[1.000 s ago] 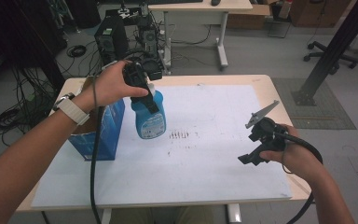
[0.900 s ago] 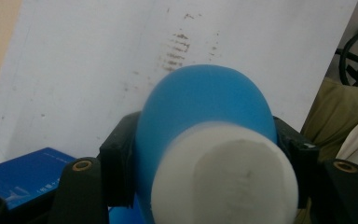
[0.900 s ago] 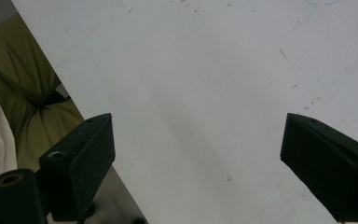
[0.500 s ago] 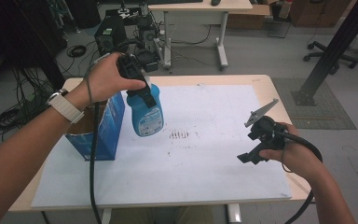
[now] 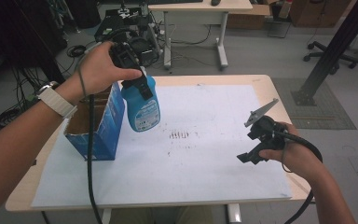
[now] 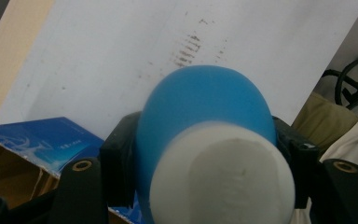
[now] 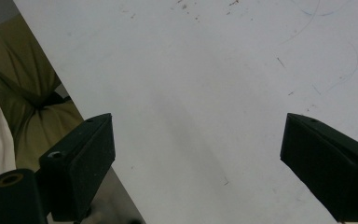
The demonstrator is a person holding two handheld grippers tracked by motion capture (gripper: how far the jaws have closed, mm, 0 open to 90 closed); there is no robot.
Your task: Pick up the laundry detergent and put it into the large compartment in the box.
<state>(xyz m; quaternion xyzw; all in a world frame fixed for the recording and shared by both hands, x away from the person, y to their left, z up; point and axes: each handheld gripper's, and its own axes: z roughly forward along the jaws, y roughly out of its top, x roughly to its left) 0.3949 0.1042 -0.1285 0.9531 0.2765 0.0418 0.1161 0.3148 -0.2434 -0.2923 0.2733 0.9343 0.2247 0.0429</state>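
A person stands at a wooden table (image 5: 270,88) covered by a large white paper sheet (image 5: 205,158). The left gripper (image 5: 137,84), held in the left hand (image 5: 100,70), is raised above the table's left side with its jaws clamped on the neck of a blue bottle (image 5: 142,107). The bottle hangs upright in the air, just beside an open blue cardboard box (image 5: 98,126) that stands near the table's left edge. The bottle carries a pale label (image 5: 147,114), and the box has white print on its flap; neither can be read. In the left gripper view, the bottle's white cap (image 6: 223,175) and blue shoulder sit between the two jaws. The right gripper (image 5: 256,140), in the right hand (image 5: 289,156), hovers low near the table's right edge, jaws spread wide and holding nothing. Small dark smudges (image 5: 179,135) mark the middle of the sheet.
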